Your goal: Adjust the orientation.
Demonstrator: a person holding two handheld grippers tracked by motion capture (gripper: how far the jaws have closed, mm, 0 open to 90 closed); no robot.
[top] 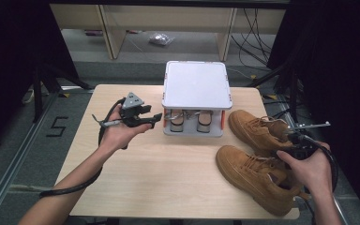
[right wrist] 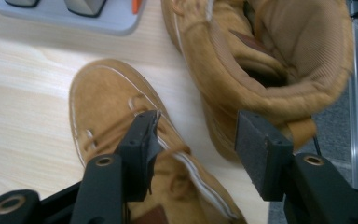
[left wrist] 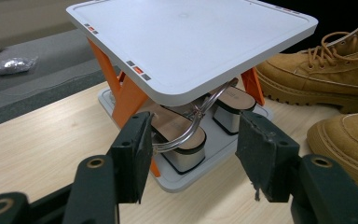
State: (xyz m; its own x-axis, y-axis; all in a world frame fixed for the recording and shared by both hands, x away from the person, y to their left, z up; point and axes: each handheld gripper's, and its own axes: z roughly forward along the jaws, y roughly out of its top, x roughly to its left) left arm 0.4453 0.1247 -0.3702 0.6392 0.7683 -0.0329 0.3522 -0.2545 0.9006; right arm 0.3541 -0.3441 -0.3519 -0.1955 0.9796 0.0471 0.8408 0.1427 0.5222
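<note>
Near boot: lay at the desk's right front corner, heel close to the edge.
Right claw: hung over the two boots, jaws apart, nothing clamped.
Far boot: just behind the near one, collar gaping toward me.
Left claw: jaws apart, empty, aimed at the rack.
Risk: I judged a sloppy grab on soft suede could nudge the near boot off the edge.
Room: bare desk at centre and left front; the rack crowded the back.
</note>
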